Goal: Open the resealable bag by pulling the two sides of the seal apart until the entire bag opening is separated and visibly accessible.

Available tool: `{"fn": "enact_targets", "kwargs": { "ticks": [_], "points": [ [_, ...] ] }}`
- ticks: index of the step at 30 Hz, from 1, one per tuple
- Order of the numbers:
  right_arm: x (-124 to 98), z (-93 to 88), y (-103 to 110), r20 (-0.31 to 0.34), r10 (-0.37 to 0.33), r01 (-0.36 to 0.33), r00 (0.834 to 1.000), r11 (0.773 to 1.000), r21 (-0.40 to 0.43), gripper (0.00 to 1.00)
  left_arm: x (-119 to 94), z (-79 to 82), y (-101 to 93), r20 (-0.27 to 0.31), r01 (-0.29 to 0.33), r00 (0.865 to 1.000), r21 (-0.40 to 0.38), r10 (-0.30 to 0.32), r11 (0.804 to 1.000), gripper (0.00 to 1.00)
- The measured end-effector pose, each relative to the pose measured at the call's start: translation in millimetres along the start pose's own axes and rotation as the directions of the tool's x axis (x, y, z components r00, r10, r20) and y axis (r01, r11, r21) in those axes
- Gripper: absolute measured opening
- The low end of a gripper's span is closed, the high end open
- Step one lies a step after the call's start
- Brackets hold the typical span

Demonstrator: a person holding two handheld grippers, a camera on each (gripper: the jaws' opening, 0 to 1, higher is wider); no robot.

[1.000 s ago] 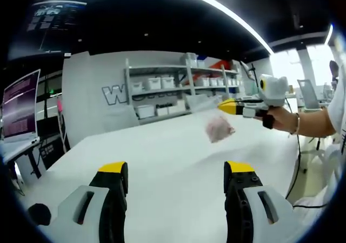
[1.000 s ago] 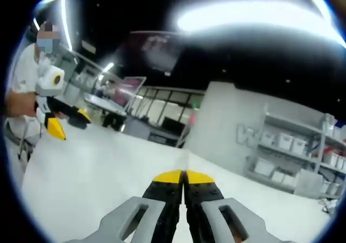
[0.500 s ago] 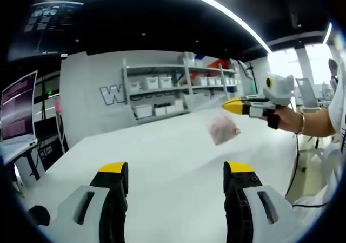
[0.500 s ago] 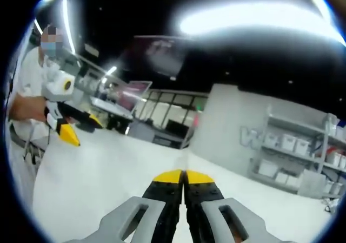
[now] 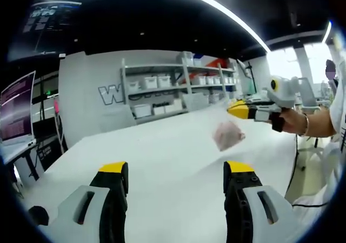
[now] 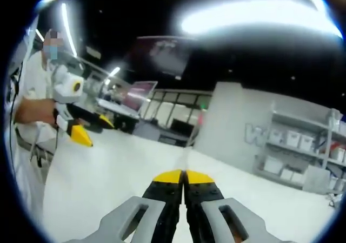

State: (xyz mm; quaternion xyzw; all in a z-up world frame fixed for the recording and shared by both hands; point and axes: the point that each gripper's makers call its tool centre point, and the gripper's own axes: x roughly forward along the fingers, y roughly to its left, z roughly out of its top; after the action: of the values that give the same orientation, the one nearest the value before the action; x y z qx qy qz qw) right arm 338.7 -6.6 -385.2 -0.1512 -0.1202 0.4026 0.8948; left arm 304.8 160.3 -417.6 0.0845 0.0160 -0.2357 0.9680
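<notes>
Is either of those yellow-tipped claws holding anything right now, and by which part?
The right gripper is shut on the top edge of the clear bag, which hangs above the table. The left gripper is open, holding nothing.

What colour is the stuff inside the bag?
Pale pink, inside the clear bag, best seen in the left gripper view.

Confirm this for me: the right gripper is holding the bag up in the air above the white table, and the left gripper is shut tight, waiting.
One detail is wrong: the left gripper is open, its jaws standing wide apart in the left gripper view. The rest holds: the right gripper is shut on the bag, which hangs in the air above the white table.
</notes>
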Motion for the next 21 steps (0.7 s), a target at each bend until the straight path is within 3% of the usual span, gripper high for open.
{"fn": "enact_targets", "kwargs": {
  "ticks": [12, 21],
  "points": [
    [-3.8, 2.6, 13.9, 0.009, 0.049, -0.049, 0.999, 0.999, -0.007, 0.00, -0.2, -3.5, 1.5, -0.002, -0.002, 1.000, -0.006, 0.002, 1.000, 0.70],
    [-5.5, -2.0, 42.2, -0.009, 0.128, -0.128, 0.992, 0.991, -0.041, 0.00, -0.6, -5.3, 0.3, 0.000, 0.002, 1.000, -0.009, -0.002, 1.000, 0.69]
  ]
}}
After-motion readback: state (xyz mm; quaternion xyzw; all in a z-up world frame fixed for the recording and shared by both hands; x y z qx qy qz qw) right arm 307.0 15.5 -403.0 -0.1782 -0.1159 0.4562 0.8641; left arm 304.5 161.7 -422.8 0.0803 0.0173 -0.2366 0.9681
